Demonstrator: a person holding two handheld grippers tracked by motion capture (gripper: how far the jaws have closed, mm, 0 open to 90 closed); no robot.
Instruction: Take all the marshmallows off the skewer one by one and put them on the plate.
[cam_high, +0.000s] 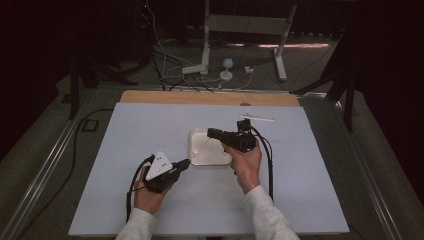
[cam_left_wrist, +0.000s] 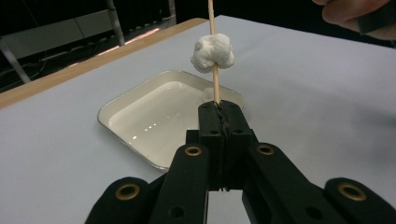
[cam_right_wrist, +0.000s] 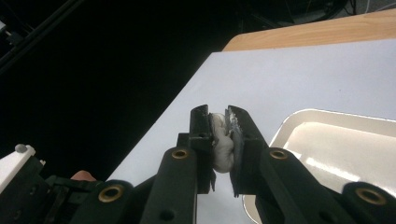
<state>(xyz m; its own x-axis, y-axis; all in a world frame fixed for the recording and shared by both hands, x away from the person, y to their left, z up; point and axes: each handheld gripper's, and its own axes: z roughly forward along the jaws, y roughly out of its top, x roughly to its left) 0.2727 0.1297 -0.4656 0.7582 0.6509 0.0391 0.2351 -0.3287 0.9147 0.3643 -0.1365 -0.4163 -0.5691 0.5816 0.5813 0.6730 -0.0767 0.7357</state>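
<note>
A: On the table, what is biggest, and how many of each thing?

B: One flat pale blue-grey sheet (cam_high: 150, 150) covers the tabletop, with a strip of bare wood (cam_high: 200, 97) along its far edge. On it sits one shallow cream enamel tray (cam_high: 220, 159), square with rounded corners and a glossy floor. Beyond the tray lies one thin white stick (cam_high: 256, 118).

A: And the tools?

B: Two black two-jaw grippers, one per hand. The left gripper (cam_left_wrist: 219, 109) is clenched on one slim wooden skewer (cam_left_wrist: 213, 79), which rises upright from its closed jaws. One soft, lumpy white marshmallow (cam_left_wrist: 212, 52) is threaded on that skewer, above the tray's near edge.

A: The right one?

B: The right gripper (cam_right_wrist: 219, 121) grasps a second squashed white marshmallow (cam_right_wrist: 222, 154), pinched between its pads, over the sheet just beside the tray.

A: The hands?

B: In the high view, the left hand (cam_high: 146, 192) holds its tool low, jaws pointing towards the tray; the right hand (cam_high: 246, 165) is raised over the tray's right side, tool aimed left. Both sleeves are light grey knit.
</note>
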